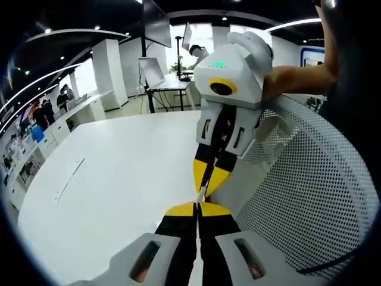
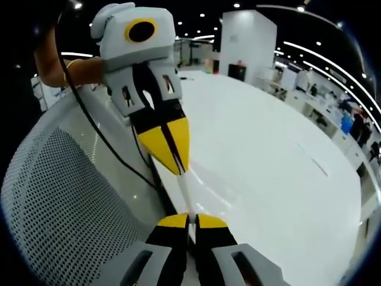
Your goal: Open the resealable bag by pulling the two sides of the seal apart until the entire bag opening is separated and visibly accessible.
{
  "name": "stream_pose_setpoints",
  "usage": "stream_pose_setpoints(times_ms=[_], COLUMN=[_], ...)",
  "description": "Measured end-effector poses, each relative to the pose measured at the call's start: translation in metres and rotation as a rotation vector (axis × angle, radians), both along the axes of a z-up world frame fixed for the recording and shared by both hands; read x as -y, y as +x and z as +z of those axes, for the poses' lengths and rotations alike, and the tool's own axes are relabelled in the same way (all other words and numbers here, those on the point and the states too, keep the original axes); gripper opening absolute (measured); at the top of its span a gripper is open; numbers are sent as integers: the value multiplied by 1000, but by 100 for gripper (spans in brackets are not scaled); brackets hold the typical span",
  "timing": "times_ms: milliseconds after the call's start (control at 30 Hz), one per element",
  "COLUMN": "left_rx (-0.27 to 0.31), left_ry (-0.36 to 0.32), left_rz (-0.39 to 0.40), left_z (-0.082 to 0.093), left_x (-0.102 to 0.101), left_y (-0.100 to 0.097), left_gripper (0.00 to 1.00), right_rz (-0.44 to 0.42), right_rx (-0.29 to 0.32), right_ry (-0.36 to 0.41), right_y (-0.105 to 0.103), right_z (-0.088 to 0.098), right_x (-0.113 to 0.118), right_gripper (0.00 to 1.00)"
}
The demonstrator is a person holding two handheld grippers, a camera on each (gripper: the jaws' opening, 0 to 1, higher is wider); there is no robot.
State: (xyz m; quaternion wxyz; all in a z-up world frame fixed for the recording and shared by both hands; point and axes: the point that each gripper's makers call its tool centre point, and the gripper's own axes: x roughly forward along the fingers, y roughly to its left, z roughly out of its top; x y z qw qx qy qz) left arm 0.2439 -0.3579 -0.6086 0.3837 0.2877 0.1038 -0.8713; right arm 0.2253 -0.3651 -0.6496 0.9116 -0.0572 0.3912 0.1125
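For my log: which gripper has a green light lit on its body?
The right gripper, shut on the bag like the left gripper; only its body shows a green light.

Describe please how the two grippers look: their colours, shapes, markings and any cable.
Both grippers have light grey bodies and black fingers ending in yellow, wedge-shaped tips. The right gripper carries a round lens with a yellow ring and a small green light on its box. The left gripper also has a yellow-ringed lens, and a black cable hangs beside it.
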Motion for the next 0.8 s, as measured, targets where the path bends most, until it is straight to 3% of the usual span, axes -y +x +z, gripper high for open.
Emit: stream_pose_setpoints(times_ms=[367, 800], left_rx=[-2, 16], left_ry=[-12, -38], left_rz=[-7, -74], left_z=[5, -2], left_x=[-1, -1], left_y=[1, -9], left_gripper=[0, 2], right_rz=[5, 37], right_rx=[-1, -31], right_ry=[-3, -35], right_y=[-1, -4], right_z=[0, -4], right_x=[-1, -2], right_gripper=[0, 0])
